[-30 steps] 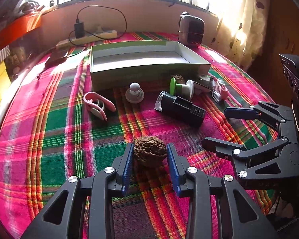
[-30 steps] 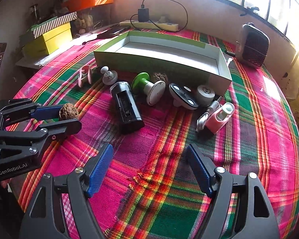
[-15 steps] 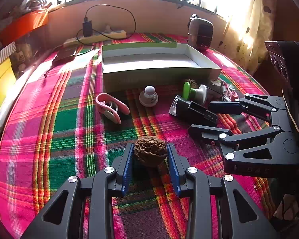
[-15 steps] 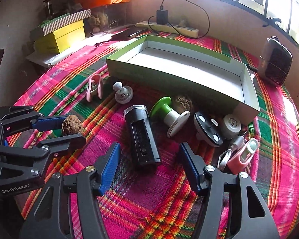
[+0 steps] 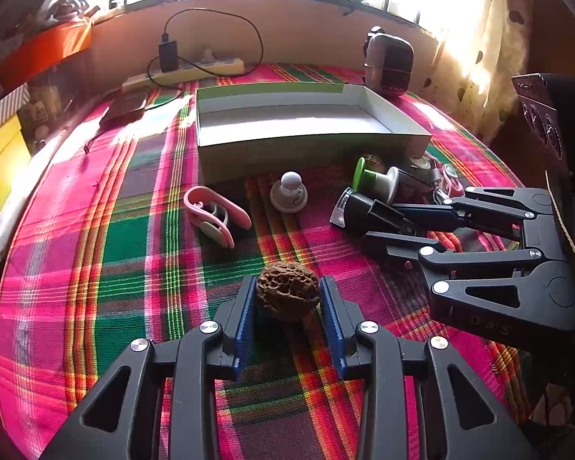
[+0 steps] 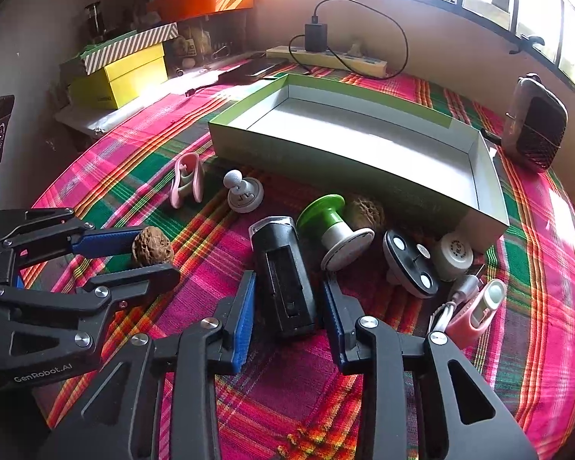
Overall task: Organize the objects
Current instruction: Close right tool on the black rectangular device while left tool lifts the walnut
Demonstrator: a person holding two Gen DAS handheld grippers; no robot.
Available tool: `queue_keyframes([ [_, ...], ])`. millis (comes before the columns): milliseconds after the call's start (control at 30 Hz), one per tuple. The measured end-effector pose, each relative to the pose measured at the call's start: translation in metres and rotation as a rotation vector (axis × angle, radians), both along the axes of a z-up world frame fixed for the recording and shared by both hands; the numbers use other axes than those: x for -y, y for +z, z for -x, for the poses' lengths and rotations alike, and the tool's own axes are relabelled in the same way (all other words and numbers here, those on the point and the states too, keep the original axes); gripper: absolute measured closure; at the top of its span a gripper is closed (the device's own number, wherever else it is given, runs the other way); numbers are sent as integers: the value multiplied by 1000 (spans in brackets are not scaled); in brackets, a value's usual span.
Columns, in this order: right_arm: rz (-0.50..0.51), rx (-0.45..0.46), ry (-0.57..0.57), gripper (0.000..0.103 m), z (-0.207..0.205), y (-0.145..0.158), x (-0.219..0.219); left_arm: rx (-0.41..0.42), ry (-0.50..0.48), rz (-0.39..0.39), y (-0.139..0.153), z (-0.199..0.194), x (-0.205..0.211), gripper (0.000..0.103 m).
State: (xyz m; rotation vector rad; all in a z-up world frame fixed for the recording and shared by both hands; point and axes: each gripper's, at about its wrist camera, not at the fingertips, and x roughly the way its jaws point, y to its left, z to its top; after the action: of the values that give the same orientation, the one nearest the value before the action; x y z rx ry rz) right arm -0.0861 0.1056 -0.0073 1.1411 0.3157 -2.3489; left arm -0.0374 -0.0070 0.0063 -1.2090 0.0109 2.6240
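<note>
Your left gripper has its fingers clenched on the walnut, each blue pad pressed against one side of the shell, above the plaid-covered surface. Your right gripper has its fingers spread on either side of the black rectangular device; a small gap shows on each side, so nothing is gripped there.

Take the open green-and-white box as the landmark. The black device lies in front of the box's long near wall. A green-capped spool lies just beside the device, closer to the box, with a second walnut behind it against the wall. A pink clip and a white knob lie near the box's front left corner.
</note>
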Motion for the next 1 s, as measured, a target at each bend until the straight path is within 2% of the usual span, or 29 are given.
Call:
queue_keyframes([
  [267, 12, 3, -6, 73, -1, 0, -2, 2, 3, -7, -1, 2, 0, 72],
  [600, 76, 22, 4, 74, -5, 5, -6, 13, 14, -5, -1, 5, 4, 72],
  [1000, 109, -5, -12, 74, -4, 25, -11, -11, 2, -9, 18, 13, 2, 72],
])
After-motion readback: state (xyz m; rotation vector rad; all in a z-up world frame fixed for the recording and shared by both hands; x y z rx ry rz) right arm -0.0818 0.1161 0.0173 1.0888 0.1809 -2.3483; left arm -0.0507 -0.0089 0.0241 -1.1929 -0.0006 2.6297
